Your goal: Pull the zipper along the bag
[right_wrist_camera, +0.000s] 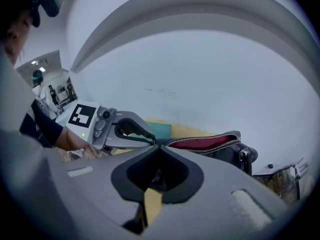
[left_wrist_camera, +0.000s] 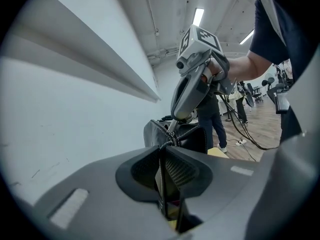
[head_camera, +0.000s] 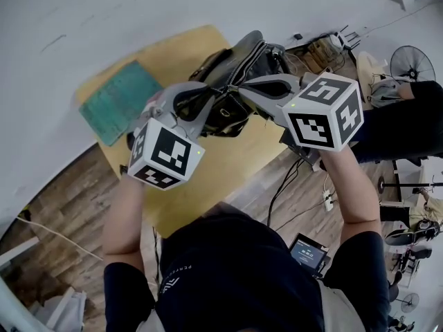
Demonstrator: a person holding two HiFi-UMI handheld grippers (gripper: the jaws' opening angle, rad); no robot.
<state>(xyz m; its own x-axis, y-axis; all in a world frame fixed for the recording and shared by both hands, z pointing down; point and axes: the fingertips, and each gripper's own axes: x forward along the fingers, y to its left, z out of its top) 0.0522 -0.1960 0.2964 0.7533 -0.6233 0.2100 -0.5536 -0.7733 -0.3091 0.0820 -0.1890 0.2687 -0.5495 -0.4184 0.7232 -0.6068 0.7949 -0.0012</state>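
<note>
Open black bag rests on surface. Fingers of left gripper are narrow, pinching the bag's edge at the zipper's end. Just beyond them, fingers of right gripper are closed tight on the zipper pull.

**Grippers meet tip to tip**

In the head view, the left gripper reaches from 7 o'clock toward 1, nearly level, clamped on the bag end. The right gripper comes in from 3 o'clock, tilted down, pinched on the zipper pull. Both forearms are extended.
</note>
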